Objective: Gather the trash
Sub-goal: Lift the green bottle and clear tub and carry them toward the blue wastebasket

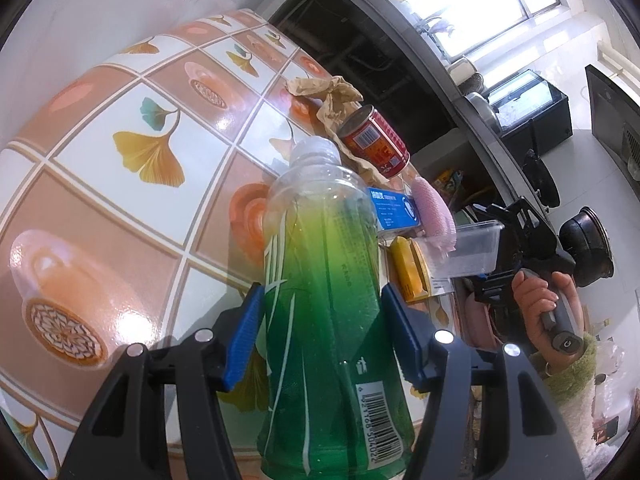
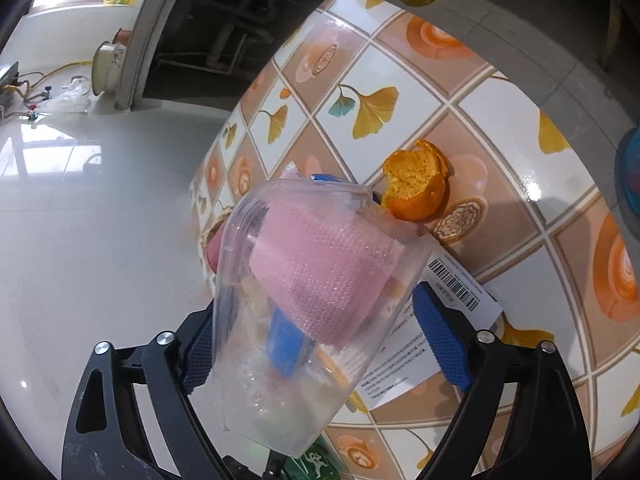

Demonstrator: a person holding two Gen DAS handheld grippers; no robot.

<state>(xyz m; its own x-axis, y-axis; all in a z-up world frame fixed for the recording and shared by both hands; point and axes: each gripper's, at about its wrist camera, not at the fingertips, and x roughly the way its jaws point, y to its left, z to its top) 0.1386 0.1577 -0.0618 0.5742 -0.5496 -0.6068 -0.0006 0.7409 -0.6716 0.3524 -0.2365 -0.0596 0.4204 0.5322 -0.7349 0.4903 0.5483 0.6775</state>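
Left wrist view: the left gripper (image 1: 322, 332) pinches a clear plastic bottle with a green-to-yellow label (image 1: 324, 280) between its blue pads; the bottle's long axis runs away from the camera, uncapped neck pointing far, above the tiled table (image 1: 120, 184). Beyond lie a red tin can (image 1: 376, 142), tilted, on crumpled brown paper (image 1: 324, 90).

Right wrist view: a clear plastic tub (image 2: 296, 320) sits between the right gripper's (image 2: 320, 344) spread jaws, its long axis running near to far; whether the pads press it I cannot tell. An orange peel (image 2: 416, 188) lies just beyond on the table
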